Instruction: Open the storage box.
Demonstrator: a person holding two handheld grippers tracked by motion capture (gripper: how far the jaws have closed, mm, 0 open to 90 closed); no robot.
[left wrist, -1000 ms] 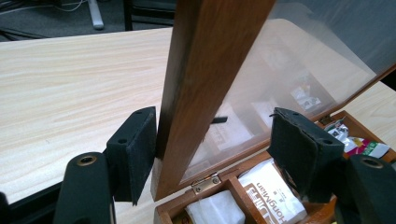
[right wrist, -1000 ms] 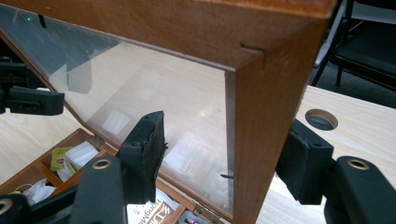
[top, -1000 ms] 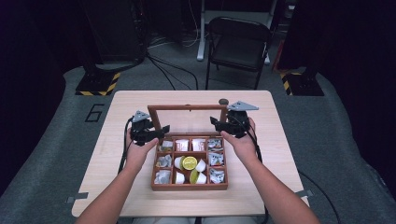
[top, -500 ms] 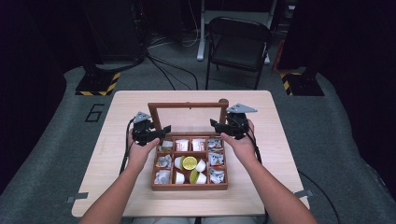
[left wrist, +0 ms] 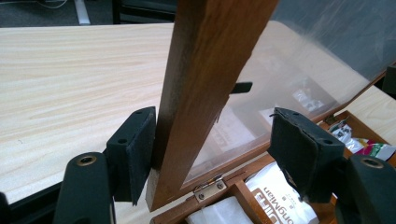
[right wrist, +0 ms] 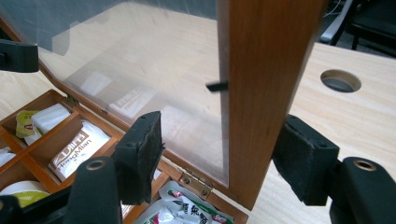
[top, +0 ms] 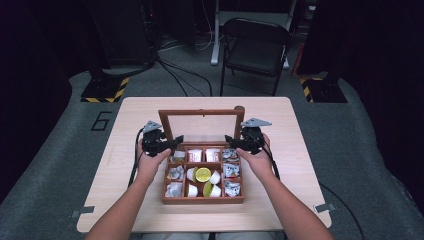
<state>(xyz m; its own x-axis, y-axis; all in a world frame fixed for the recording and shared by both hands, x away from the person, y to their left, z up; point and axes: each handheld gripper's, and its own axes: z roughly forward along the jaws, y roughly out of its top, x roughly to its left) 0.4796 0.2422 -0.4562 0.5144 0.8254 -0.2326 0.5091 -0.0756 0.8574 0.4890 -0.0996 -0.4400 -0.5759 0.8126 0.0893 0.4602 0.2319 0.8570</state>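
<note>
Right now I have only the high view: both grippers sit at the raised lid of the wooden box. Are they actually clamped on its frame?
Observer: The left gripper is not clamped. The lid's side rail stands between its jaws, with one pad against the wood and the other pad clear of it.
Operator: And the right one?
Observer: The right gripper straddles the opposite rail. Its jaws have just been opening, and the inner pad stands off in front of the glass pane.
Operator: What lies just below that gripper?
Observer: A brass hinge at the foot of the lid, and a compartment of foil packets.
</note>
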